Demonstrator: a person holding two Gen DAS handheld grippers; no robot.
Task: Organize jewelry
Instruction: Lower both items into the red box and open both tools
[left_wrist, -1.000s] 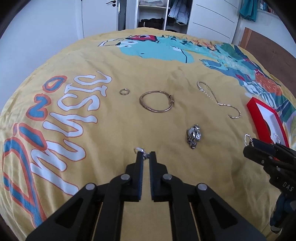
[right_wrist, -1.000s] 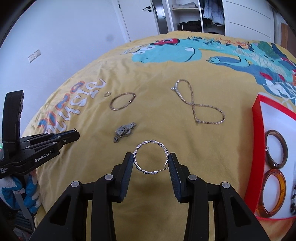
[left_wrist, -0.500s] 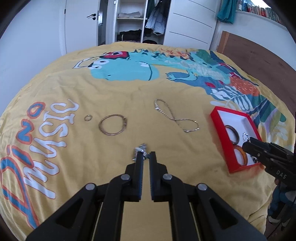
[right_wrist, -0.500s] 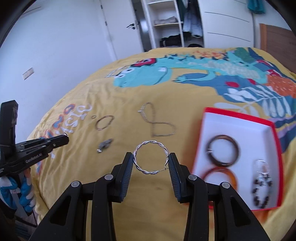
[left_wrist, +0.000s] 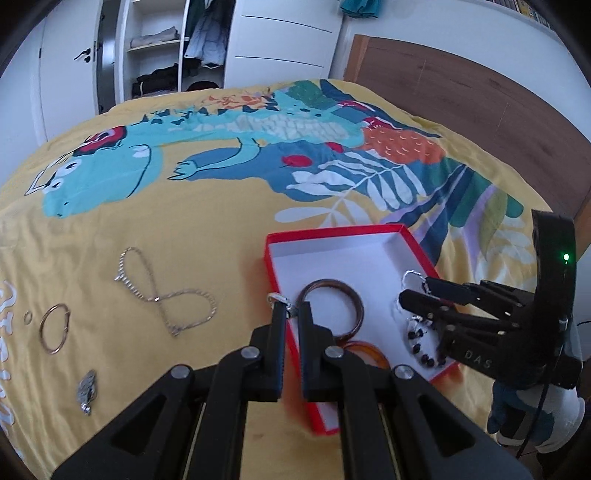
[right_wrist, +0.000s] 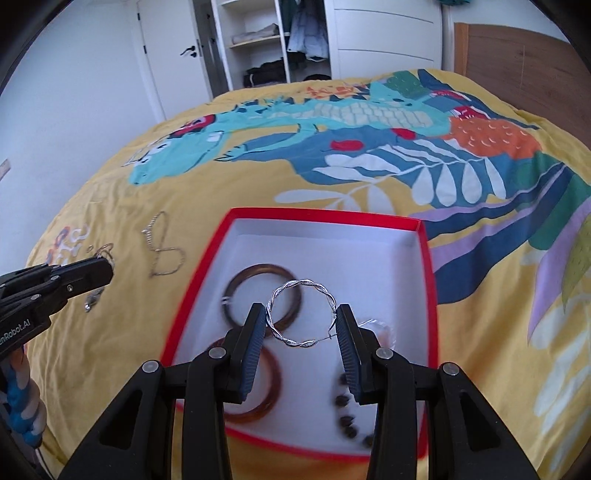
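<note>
1. Left wrist view: looks forward along the left gripper (left_wrist: 291, 312), down at a slant onto the bed (left_wrist: 229, 206), close above the left rim of the red box (left_wrist: 334, 230). It faces the wardrobe (left_wrist: 162, 48) beyond the box.
2. Right wrist view: looks forward along the right gripper (right_wrist: 301, 320), set close over the near half of the box (right_wrist: 321, 214), facing the same wardrobe (right_wrist: 280, 40).
3. Shared area: both views contain the box, the bed left of it and the wardrobe. Each view shows the other gripper beside the box.
</note>
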